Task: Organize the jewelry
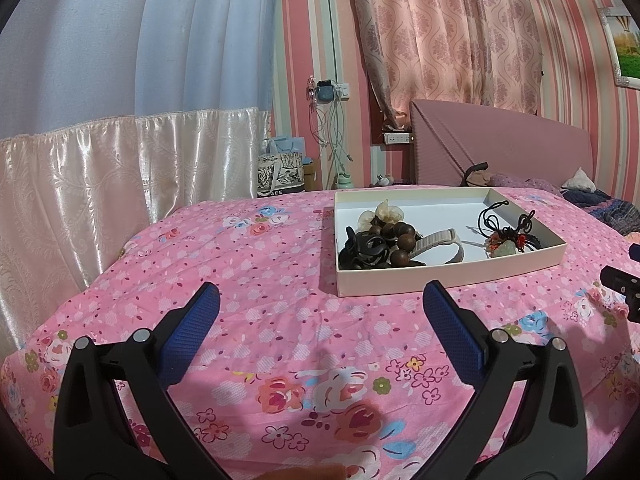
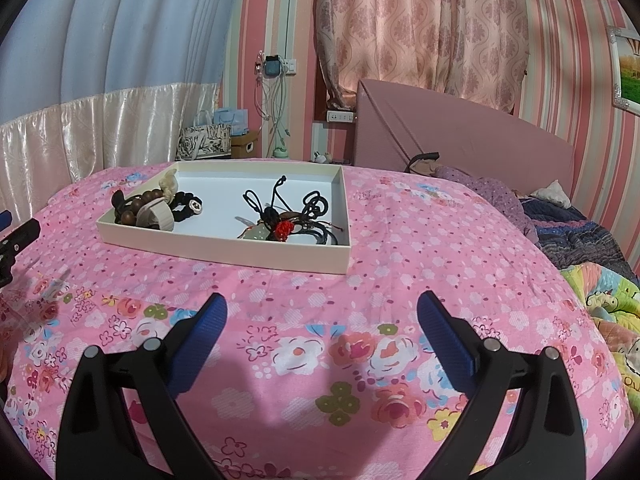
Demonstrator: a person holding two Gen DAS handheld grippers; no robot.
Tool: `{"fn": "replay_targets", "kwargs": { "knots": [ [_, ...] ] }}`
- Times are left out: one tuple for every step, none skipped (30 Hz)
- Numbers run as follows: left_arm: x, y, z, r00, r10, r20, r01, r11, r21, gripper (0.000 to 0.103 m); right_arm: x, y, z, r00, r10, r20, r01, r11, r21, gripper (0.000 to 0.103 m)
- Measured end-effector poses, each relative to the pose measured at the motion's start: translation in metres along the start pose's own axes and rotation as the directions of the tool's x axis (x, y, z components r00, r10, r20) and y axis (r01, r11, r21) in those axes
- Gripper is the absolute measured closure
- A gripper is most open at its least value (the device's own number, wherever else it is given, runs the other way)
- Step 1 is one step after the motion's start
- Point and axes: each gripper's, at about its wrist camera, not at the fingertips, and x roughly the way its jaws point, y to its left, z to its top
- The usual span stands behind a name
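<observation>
Shallow cream box [image 1: 448, 276] sits on the bed's pink floral sheet [image 1: 280, 280], past both grippers. Left gripper [image 1: 322, 300] hovers over the sheet w/ blue pads spread wide, nothing between them; box is ahead and slightly to its right. Right gripper [image 2: 322, 308] also wide apart & empty, box [image 2: 224, 254] ahead and a bit to its left.

Inside the box, left side: dark wooden bead bracelet [image 1: 396, 240] piled w/ a black hair claw [image 1: 364, 254], a translucent cream hair piece [image 1: 380, 212] behind them, and a beige strap [image 1: 440, 244] curling beside the beads, touching them. A black scrunchie w/ a round charm [image 2: 188, 206] shows in the right wrist view just beside that pile. Right side of box: tangle of black cords [image 1: 508, 224] w/ a pale green pendant [image 1: 506, 249] and a red knot [image 2: 282, 229]. The two clusters are apart, bare white floor of the box between.

Far side of bed: pink headboard [image 1: 500, 148], patterned curtain [image 1: 440, 32] above it. Crumpled dark blanket [image 2: 576, 232] at far right of bed
</observation>
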Motion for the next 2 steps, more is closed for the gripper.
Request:
{"fn": "replay_targets", "kwargs": {
  "knots": [
    [0.0004, -0.0001, 0.0, 1.0, 0.0, -0.001, 0.0, 1.0, 0.0, 0.003, -0.0003, 0.0, -0.0004, 1.0, -0.001, 0.001, 0.001, 1.0, 0.001, 0.007],
    [0.0005, -0.0003, -0.0001, 1.0, 0.0, -0.002, 0.0, 1.0, 0.001, 0.003, 0.0002, 0.0001, -0.0007, 1.0, 0.0, 0.002, 0.0, 1.0, 0.002, 0.007]
  ]
}}
